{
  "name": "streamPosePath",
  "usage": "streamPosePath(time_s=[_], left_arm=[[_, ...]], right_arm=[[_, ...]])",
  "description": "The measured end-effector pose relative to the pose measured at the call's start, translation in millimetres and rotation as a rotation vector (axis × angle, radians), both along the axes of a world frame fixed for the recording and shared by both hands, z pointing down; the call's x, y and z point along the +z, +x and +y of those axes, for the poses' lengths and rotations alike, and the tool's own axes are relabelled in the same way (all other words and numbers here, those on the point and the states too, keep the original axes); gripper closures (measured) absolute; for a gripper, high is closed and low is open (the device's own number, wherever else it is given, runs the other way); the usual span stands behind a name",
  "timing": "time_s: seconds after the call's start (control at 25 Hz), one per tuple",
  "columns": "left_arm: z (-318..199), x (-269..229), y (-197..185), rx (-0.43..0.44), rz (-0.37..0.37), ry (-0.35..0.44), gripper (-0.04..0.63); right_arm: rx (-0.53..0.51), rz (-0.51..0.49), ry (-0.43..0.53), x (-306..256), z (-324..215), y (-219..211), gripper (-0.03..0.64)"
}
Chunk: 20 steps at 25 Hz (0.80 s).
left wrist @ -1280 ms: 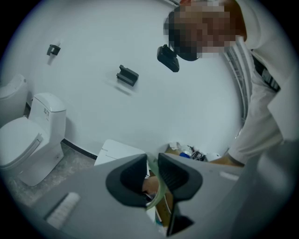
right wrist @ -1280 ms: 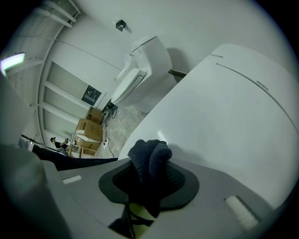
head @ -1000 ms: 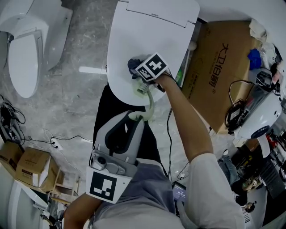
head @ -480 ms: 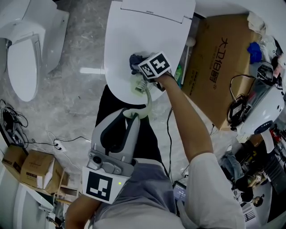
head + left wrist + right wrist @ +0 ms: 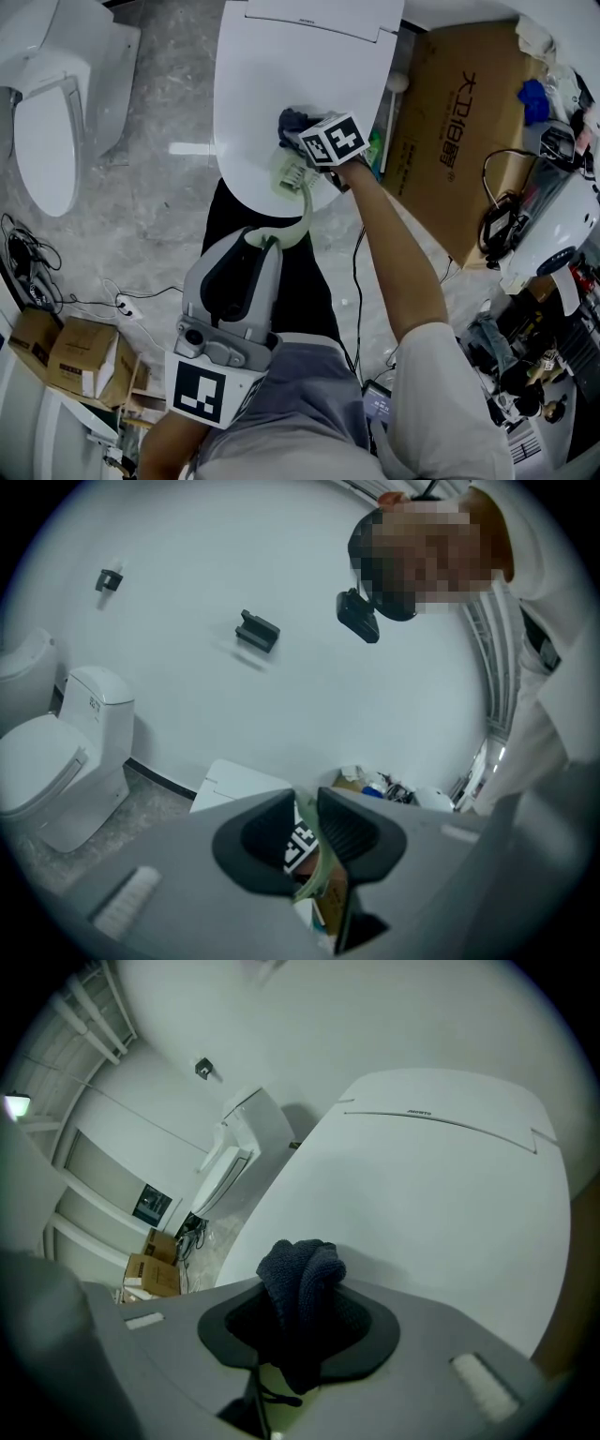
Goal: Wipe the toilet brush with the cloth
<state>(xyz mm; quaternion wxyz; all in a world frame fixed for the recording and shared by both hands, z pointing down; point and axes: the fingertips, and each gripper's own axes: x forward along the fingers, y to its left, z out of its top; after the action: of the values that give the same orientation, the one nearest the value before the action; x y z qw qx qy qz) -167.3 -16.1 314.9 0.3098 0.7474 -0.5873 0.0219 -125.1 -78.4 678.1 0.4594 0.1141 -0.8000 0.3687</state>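
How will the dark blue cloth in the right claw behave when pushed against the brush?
Probably floppy: the dark blue knitted cloth bunches in folds in the right claw. Its coarse knit looks grippy, so it seems unlikely to slip.

**Grey floor and what stands on it**

The mottled grey floor [image 5: 159, 197] carries a white toilet [image 5: 300, 84] with its lid shut at far centre. A second toilet [image 5: 47, 103] stands far left and a large cardboard box [image 5: 459, 141] lies right. Small boxes [image 5: 70, 361] sit near left, with loose cables [image 5: 56, 295] beside them.

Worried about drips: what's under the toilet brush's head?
The closed white toilet lid lies under the brush head. The dark cloth covers the lid just beyond it.
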Motion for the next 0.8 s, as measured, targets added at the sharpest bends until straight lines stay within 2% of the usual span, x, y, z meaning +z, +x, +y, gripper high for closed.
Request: streamPosePath(time_s=[0.24,0.8], left_arm=[[1.6,-0.5,0.8,0.001,0.000,0.000,0.595],[3.7,-0.1,5.9,0.000,-0.010,0.005,0.595]], right_arm=[[0.044,-0.018,0.036,0.1,0.4,7.2,0.511],[0.167,-0.018,0.057,3.5,3.9,42.4,0.511]])
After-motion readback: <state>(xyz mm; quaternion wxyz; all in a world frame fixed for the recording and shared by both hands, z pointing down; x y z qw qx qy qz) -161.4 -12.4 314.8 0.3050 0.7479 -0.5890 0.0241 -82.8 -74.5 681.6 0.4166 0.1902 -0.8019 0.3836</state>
